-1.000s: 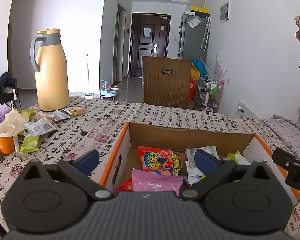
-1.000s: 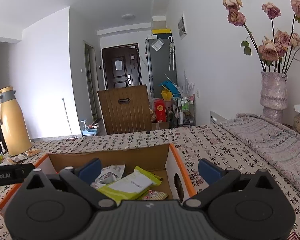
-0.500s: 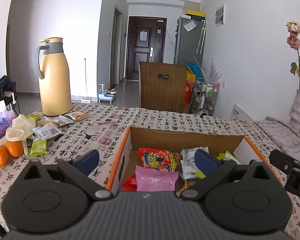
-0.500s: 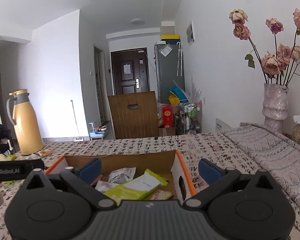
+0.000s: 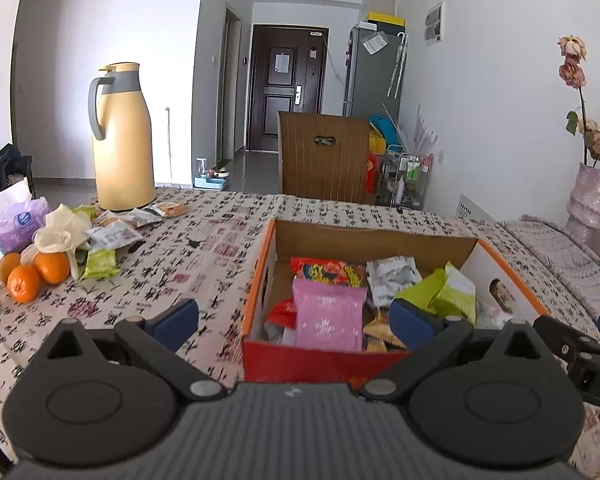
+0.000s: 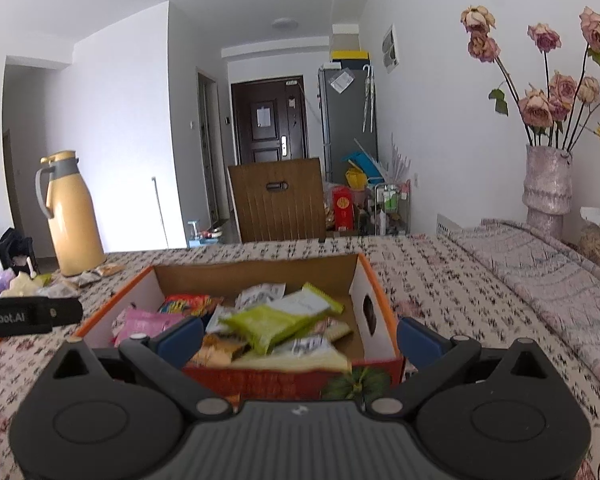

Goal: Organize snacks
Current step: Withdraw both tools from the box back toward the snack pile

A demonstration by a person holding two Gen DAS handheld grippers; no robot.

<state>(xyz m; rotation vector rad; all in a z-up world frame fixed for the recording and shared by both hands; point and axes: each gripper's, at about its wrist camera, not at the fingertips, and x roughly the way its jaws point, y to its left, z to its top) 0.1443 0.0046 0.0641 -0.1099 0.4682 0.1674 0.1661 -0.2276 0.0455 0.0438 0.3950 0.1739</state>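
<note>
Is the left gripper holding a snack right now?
No, the left gripper is open with nothing between its fingers, above the near edge of the cardboard box.

My left gripper (image 5: 294,322) is spread wide, holding nothing, hovering at the near edge of the cardboard box (image 5: 374,234). Box has a pink packet (image 5: 327,318), red bag (image 5: 326,272), green packets (image 5: 446,292). More snacks (image 5: 112,236) and oranges (image 5: 34,274) near the yellow thermos (image 5: 120,140), well left.

an open orange-rimmed cardboard box (image 5: 380,236) of snack packets sits on the patterned tablecloth (image 5: 204,264); left of it lie loose snack packets (image 5: 112,236), behind them a tall yellow thermos jug (image 5: 120,140).
</note>
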